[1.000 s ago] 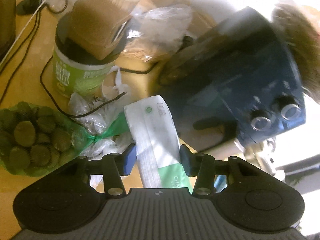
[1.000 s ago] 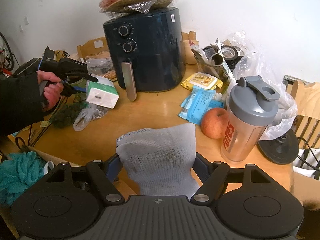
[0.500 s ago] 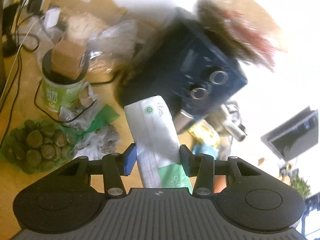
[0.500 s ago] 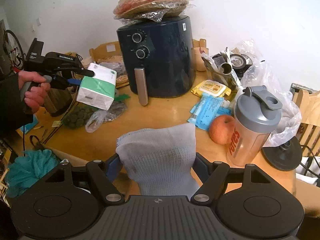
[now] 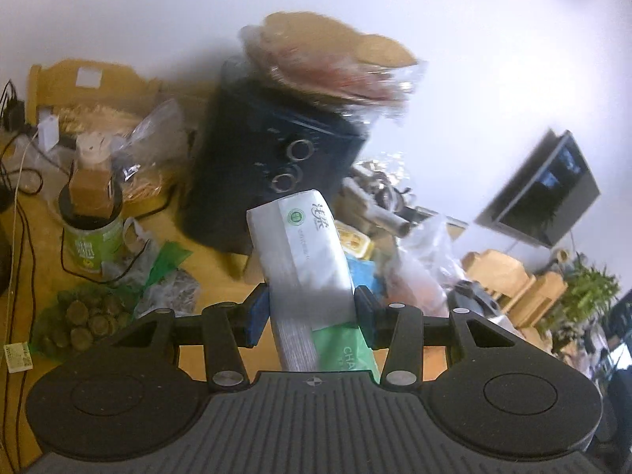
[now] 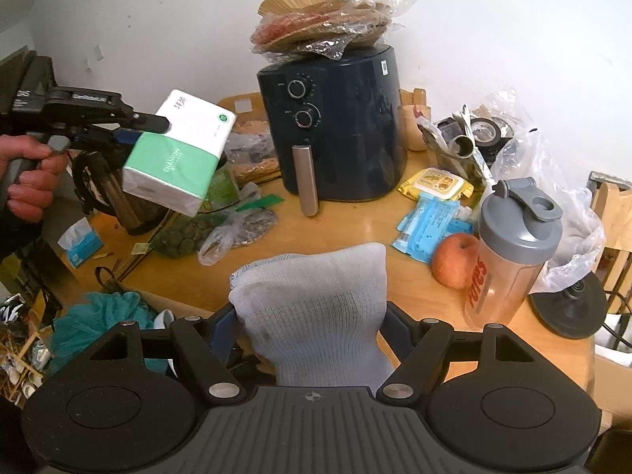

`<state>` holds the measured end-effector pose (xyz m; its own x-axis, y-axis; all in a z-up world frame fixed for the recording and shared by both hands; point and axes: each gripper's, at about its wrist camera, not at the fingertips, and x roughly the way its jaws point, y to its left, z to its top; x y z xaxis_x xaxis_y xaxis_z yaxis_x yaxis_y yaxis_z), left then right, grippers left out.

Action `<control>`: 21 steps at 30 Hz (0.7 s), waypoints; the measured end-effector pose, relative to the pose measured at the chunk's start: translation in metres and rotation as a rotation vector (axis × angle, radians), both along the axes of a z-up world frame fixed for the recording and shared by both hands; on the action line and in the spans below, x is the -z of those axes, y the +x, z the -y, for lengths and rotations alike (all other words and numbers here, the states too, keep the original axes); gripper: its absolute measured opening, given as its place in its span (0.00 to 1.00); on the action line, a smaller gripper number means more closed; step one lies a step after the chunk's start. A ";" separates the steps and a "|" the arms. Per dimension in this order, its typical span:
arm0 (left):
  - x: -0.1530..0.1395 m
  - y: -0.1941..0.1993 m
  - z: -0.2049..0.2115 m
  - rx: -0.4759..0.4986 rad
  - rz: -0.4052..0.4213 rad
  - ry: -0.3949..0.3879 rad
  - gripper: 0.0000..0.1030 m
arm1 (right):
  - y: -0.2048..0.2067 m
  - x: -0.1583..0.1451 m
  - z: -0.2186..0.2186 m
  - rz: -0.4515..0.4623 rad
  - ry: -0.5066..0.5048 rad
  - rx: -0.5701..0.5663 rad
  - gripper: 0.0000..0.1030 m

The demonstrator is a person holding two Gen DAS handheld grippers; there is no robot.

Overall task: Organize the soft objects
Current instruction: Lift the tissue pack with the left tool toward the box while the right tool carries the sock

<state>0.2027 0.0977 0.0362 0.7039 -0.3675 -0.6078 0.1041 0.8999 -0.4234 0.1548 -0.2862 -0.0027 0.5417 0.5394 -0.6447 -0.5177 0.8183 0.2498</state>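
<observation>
The tissue pack [image 6: 179, 156], a soft white-and-green block in plastic wrap, hangs in the air off the table's left side, clamped near its green end between the fingers of the left gripper [image 5: 312, 312], which press in on its two broad sides. In the left wrist view its long axis runs away from the gripper, white printed end pointing up and forward toward the dark air fryer [image 6: 335, 130]; in the right wrist view it sits tilted, its white end highest and one lower corner lowest. The grey knitted sock [image 6: 312, 316] stands bunched between the fingers of the right gripper [image 6: 312, 328], which are closed on its sides; it points forward over the near edge of the table [image 6: 355, 221], well apart from the pack. The step in hand looks like carrying both soft things to wherever they are gathered; a teal fluffy cloth [image 6: 98, 316] lies in a box [image 6: 177, 302] below the table's left edge, and that may be the place, though I cannot be sure. To do it well, hold the squeeze steady, since the wrapper is slick and the pack yields; keep it clear of the kettle [image 6: 118, 193] and the bags of dried goods [image 6: 221, 233] beneath, and release only once it is low over the target.
</observation>
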 end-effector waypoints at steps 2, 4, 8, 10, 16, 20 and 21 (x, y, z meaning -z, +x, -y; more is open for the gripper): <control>-0.006 -0.008 0.004 0.011 0.005 0.005 0.43 | -0.003 -0.002 0.000 0.003 0.006 -0.004 0.75; -0.012 -0.018 0.008 0.023 0.008 0.009 0.43 | -0.006 -0.003 0.001 0.008 0.011 -0.009 0.75; -0.020 -0.035 0.016 0.052 0.018 0.034 0.43 | -0.010 -0.006 0.004 0.013 0.021 -0.014 0.75; -0.023 -0.045 0.020 0.068 0.018 0.040 0.43 | -0.012 -0.008 0.006 0.014 0.027 -0.017 0.75; -0.026 -0.067 0.034 0.122 -0.006 0.052 0.43 | -0.019 -0.012 0.011 0.018 0.039 -0.029 0.75; -0.021 -0.078 0.045 0.175 -0.043 0.053 0.43 | -0.024 -0.013 0.014 0.022 0.046 -0.032 0.75; -0.021 -0.081 0.048 0.188 -0.052 0.051 0.43 | -0.024 -0.014 0.015 0.023 0.048 -0.032 0.75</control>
